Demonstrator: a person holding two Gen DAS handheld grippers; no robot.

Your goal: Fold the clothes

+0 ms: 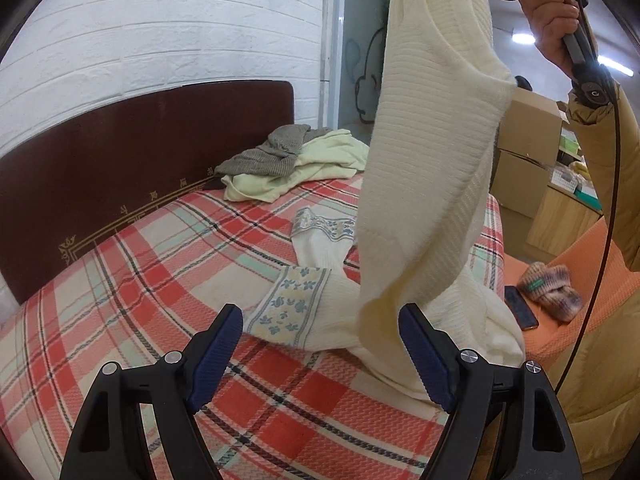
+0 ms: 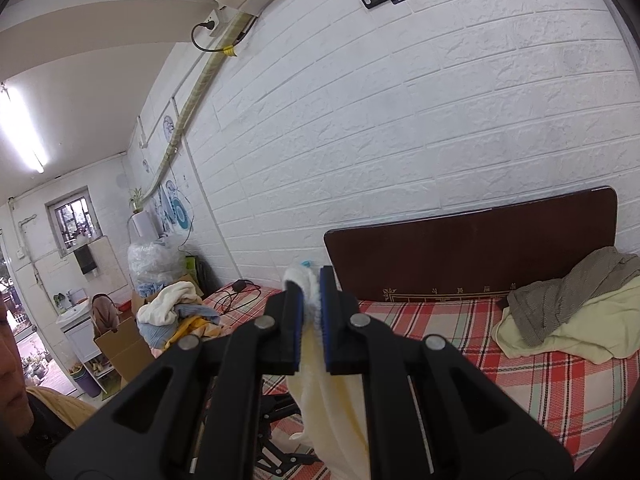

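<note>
A cream ribbed knit sweater [image 1: 432,152] hangs down from above onto the plaid bed [image 1: 160,264]. Its sleeves with blue floral cuffs [image 1: 288,304] lie on the bed. My right gripper [image 2: 310,292] is shut on the sweater's top edge [image 2: 310,300] and holds it high; the cream cloth hangs below the jaws. The right hand and gripper handle [image 1: 576,40] show at the upper right of the left wrist view. My left gripper [image 1: 320,328] is open and empty, low over the bed, with its right finger [image 1: 424,356] against the sweater's lower fold.
A grey garment and a pale yellow one [image 1: 292,160] are heaped by the dark headboard [image 1: 120,160]; they also show in the right wrist view [image 2: 568,312]. Cardboard boxes [image 1: 528,152], an orange seat with a phone [image 1: 520,308] and a knit hat [image 1: 552,288] stand right. A clothes pile [image 2: 176,312] lies far left.
</note>
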